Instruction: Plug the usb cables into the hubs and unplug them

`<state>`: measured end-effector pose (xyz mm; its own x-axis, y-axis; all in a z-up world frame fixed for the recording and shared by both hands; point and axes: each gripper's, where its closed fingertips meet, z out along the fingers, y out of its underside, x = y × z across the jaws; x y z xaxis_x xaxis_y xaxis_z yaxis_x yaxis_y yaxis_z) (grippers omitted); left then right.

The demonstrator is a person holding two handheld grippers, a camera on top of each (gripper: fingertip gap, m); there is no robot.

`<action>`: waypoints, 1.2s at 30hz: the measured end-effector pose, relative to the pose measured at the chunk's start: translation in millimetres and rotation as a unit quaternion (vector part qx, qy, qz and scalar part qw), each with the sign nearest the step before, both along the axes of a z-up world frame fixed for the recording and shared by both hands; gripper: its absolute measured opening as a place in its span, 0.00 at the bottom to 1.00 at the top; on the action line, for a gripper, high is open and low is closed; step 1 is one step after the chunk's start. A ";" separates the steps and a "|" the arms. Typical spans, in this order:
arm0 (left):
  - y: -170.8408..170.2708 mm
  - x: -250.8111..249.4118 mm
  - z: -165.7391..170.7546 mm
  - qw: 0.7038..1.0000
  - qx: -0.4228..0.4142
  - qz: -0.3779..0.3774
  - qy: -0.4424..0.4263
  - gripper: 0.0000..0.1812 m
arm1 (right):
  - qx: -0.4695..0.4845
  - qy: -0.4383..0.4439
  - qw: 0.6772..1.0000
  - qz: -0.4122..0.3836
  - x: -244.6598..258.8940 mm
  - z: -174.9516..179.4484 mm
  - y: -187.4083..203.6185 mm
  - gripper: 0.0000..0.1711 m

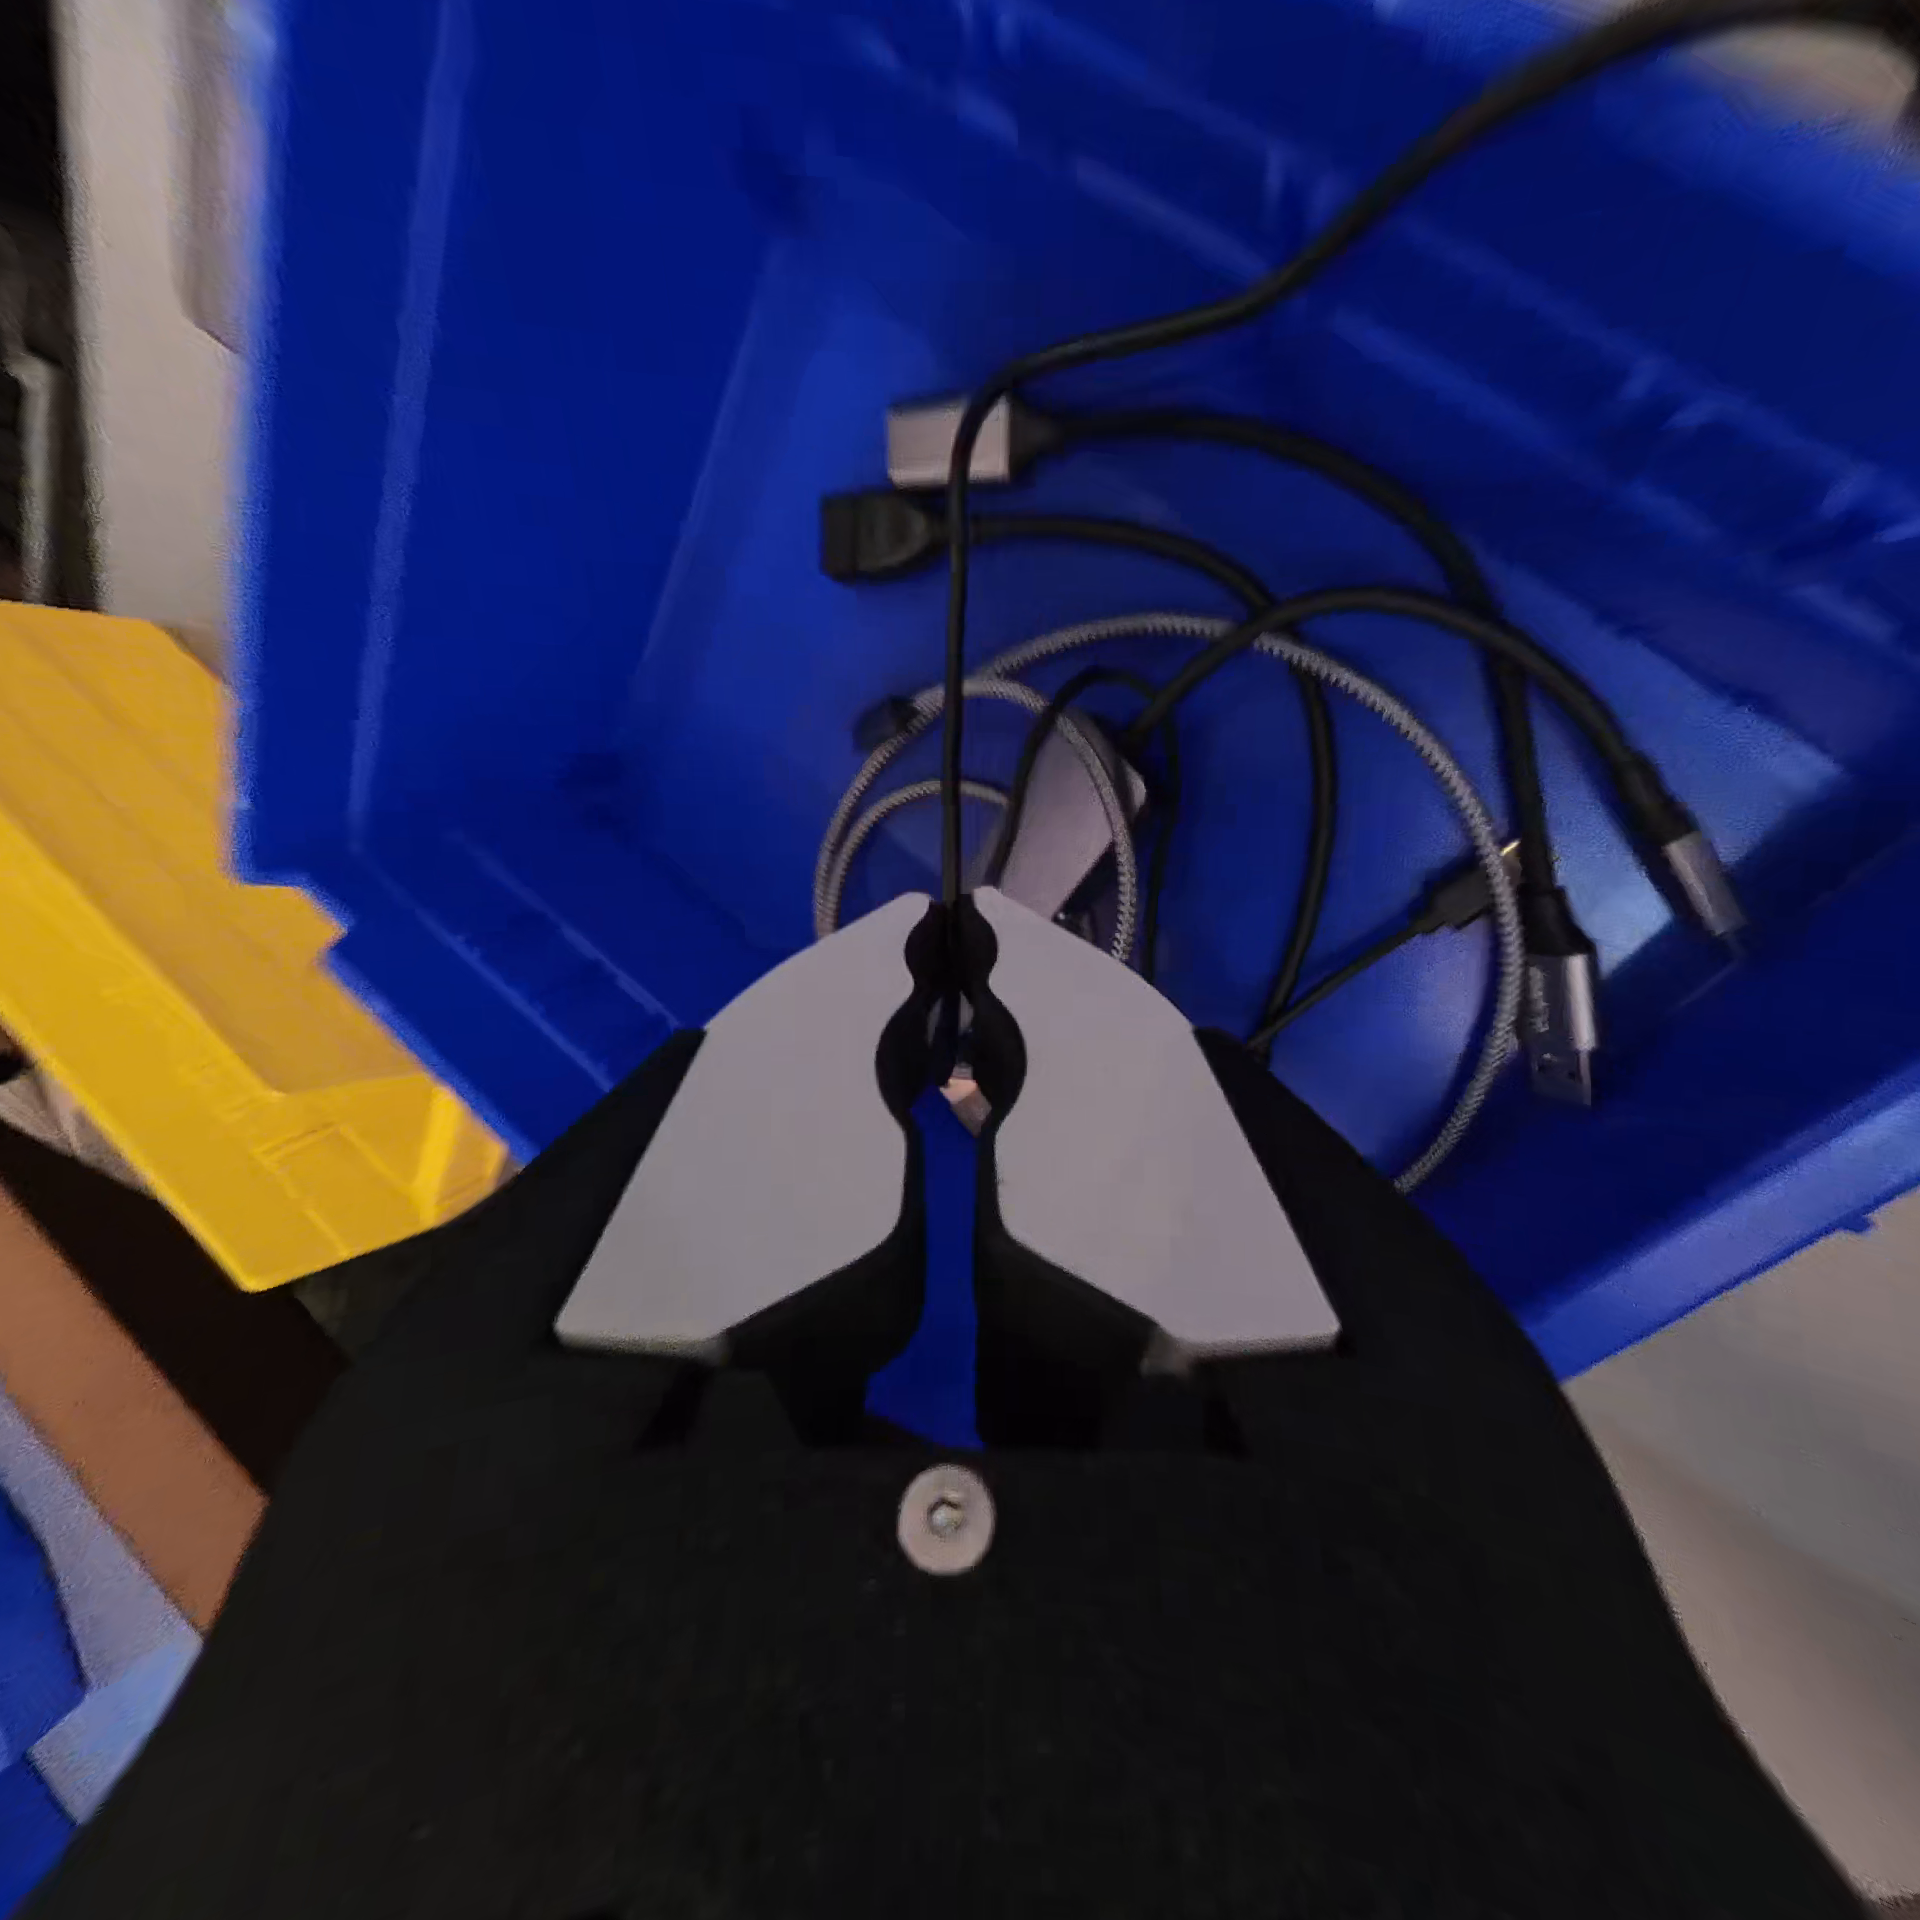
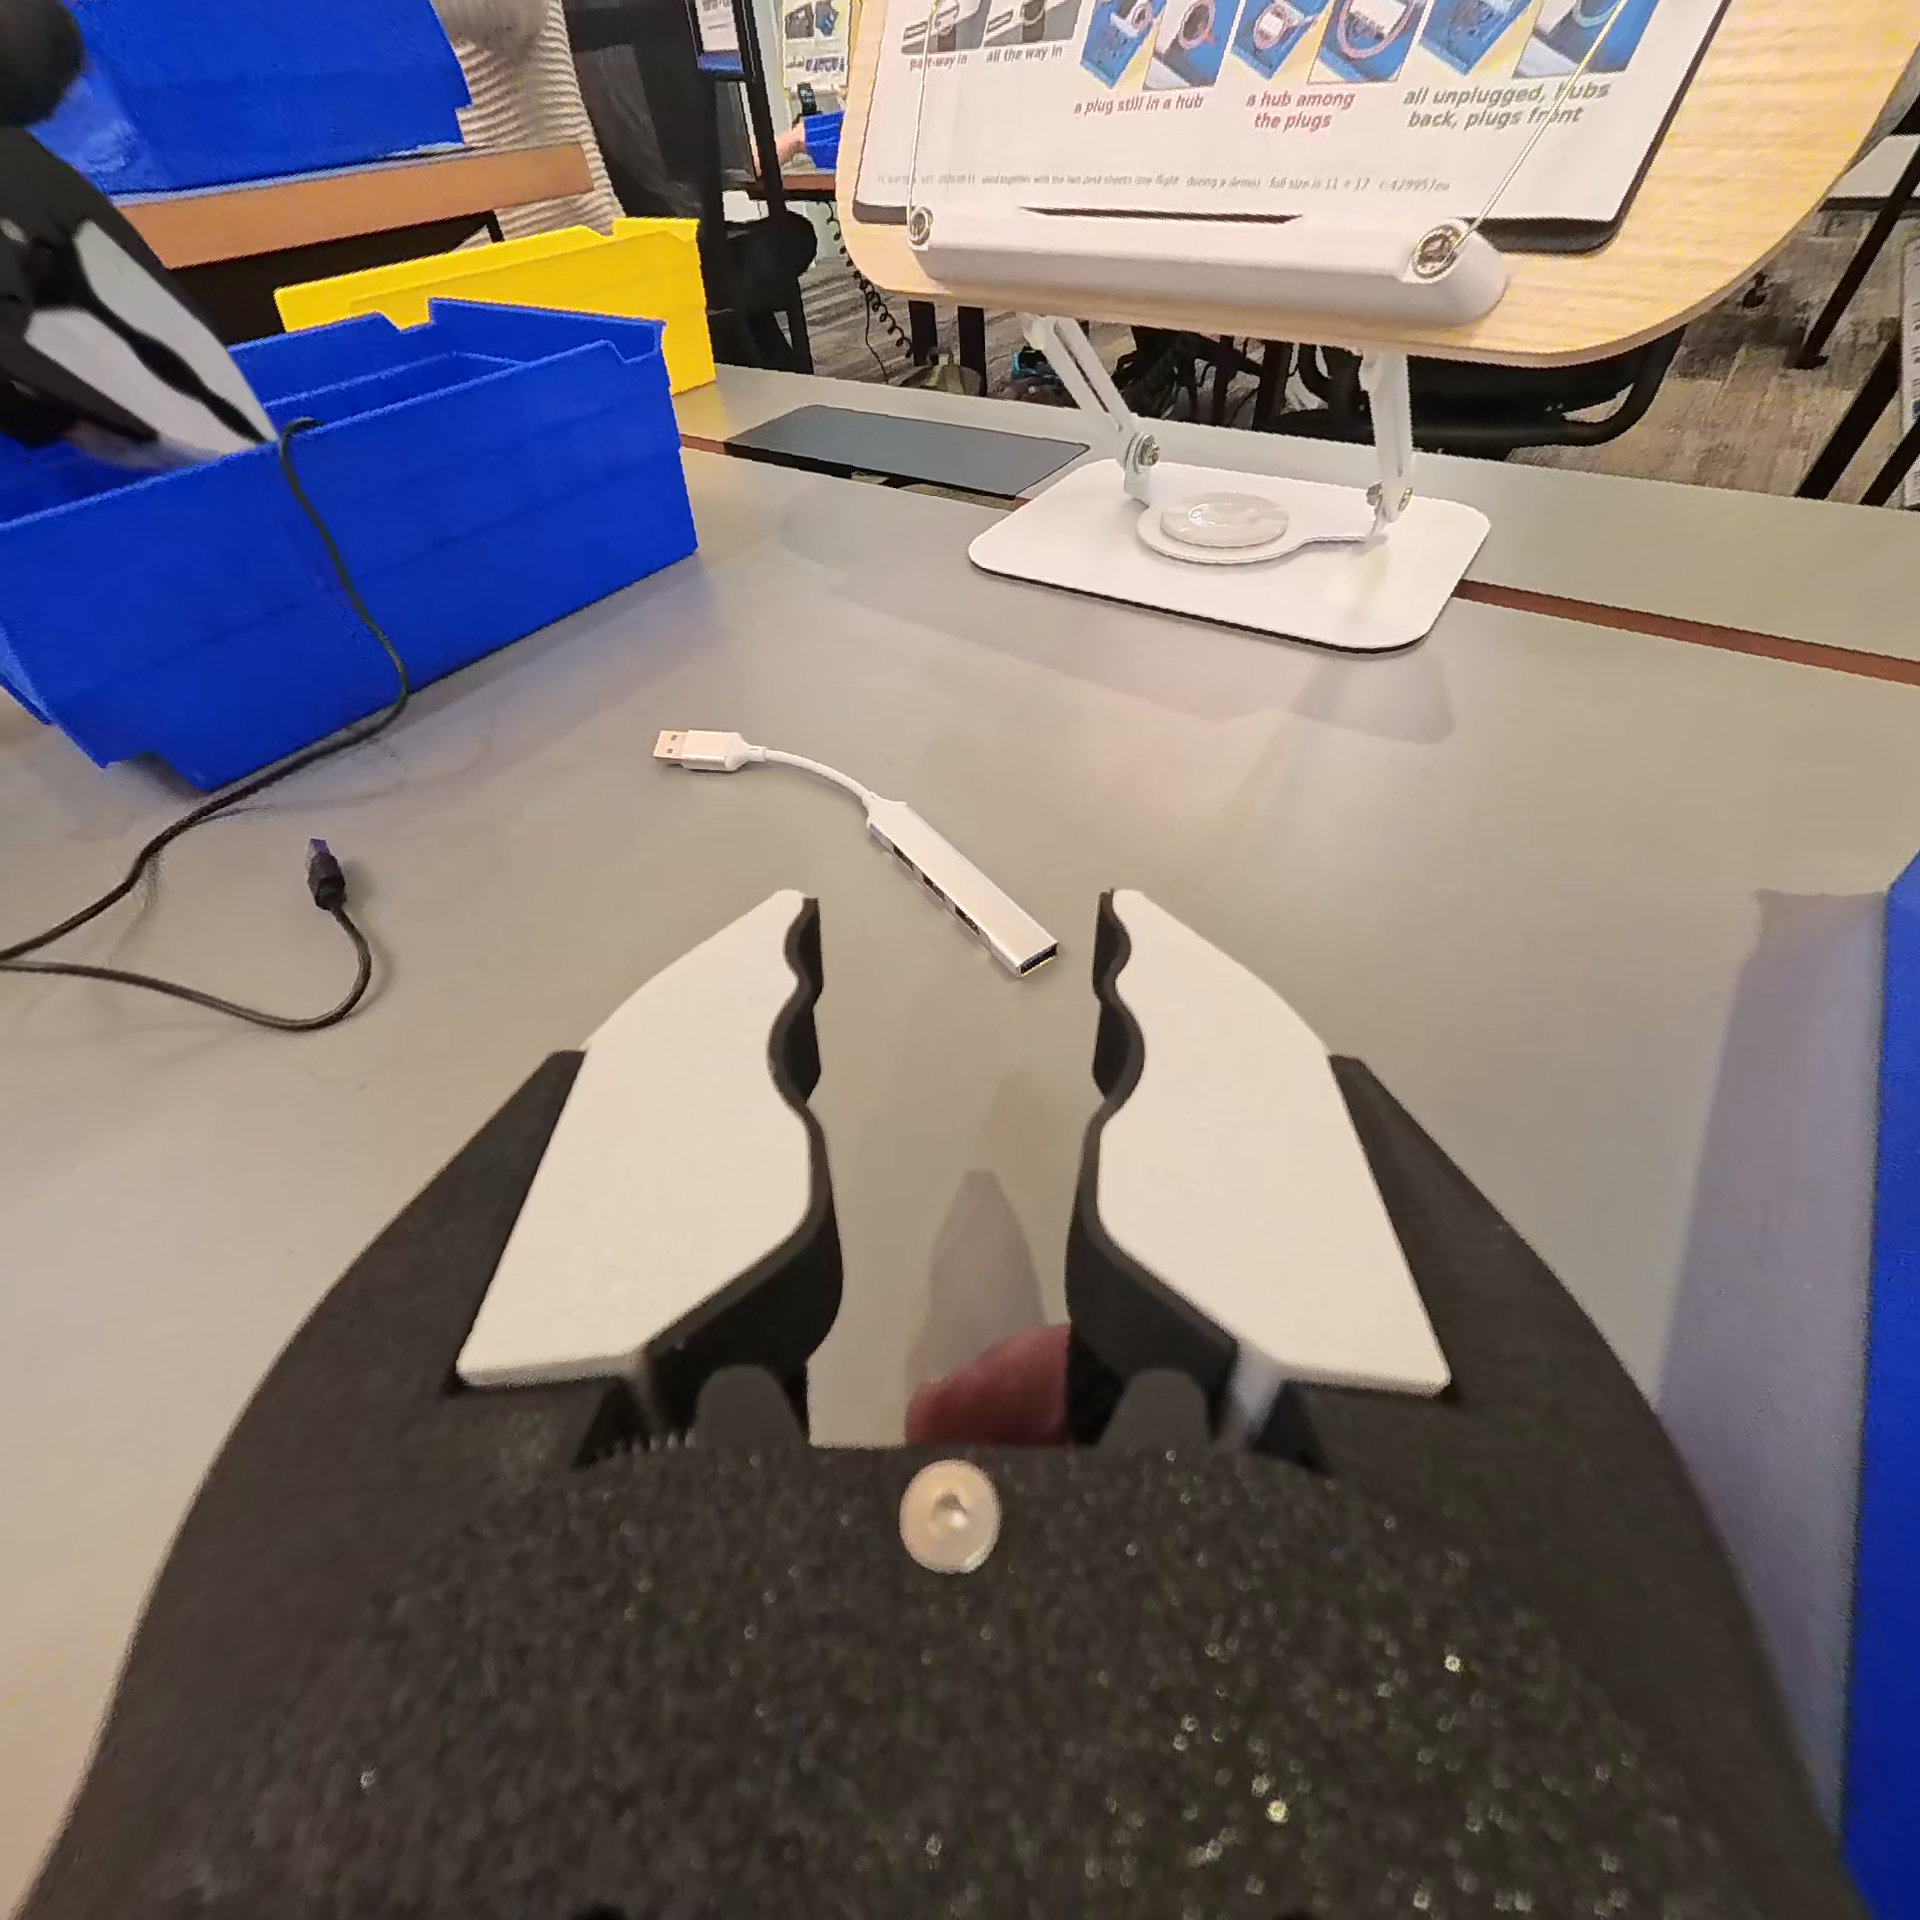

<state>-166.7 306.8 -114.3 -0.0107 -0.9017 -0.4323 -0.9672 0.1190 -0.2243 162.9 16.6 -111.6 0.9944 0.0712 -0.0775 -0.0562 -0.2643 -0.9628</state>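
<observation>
My left gripper [image 1: 951, 909] is over the blue bin [image 1: 520, 520] and is shut on a thin black USB cable [image 1: 954, 675]. The cable runs up from the fingertips and out over the bin's far wall. In the right wrist view this gripper [image 2: 244, 442] is at the bin's rim [image 2: 468, 540]. The cable [image 2: 353, 592] hangs down the wall onto the grey table [image 2: 1351, 935] and ends in a dark plug [image 2: 324, 873]. My right gripper [image 2: 956, 909] is open and empty above the table. A silver hub [image 2: 966, 899] with a short white lead and plug [image 2: 696, 748] lies just past its fingertips.
Several more cables [image 1: 1299, 727] and a grey hub [image 1: 1081, 821] lie in the blue bin. A yellow bin [image 2: 582, 281] stands behind it. A white stand with an instruction sheet [image 2: 1226, 551] is at the back. Another blue bin's edge [image 2: 1886, 1351] is at the right. One gripper's finger ends stand about 45 centimetres off the other's. Measured from the fingertips, the silver hub [image 2: 966, 899] is 10 centimetres or so from the right gripper and 40 centimetres from the left. The dark plug [image 2: 324, 873] is about 25 centimetres from both grippers' fingertips.
</observation>
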 end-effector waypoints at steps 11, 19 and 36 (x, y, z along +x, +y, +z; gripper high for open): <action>-125.5 48.8 245.5 0.932 0.176 -0.150 -0.278 0.01 | 0.003 0.002 1.000 -0.001 0.3 0.8 -0.4 0.29; -247.7 49.6 313.6 0.897 0.142 -0.250 -0.335 0.01 | 0.007 0.003 1.000 -0.001 0.5 2.0 -1.0 0.29; -313.8 141.1 231.2 0.855 -0.012 -0.316 -0.410 0.01 | 0.009 0.006 1.000 -0.001 1.0 2.5 -1.1 0.29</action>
<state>-25.6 -7.0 116.9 -0.2019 -0.8366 -0.5093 -0.2264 0.5458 -0.8068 164.0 15.5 -109.1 0.9936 0.0709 -0.0876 -0.0676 -0.2466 -0.9668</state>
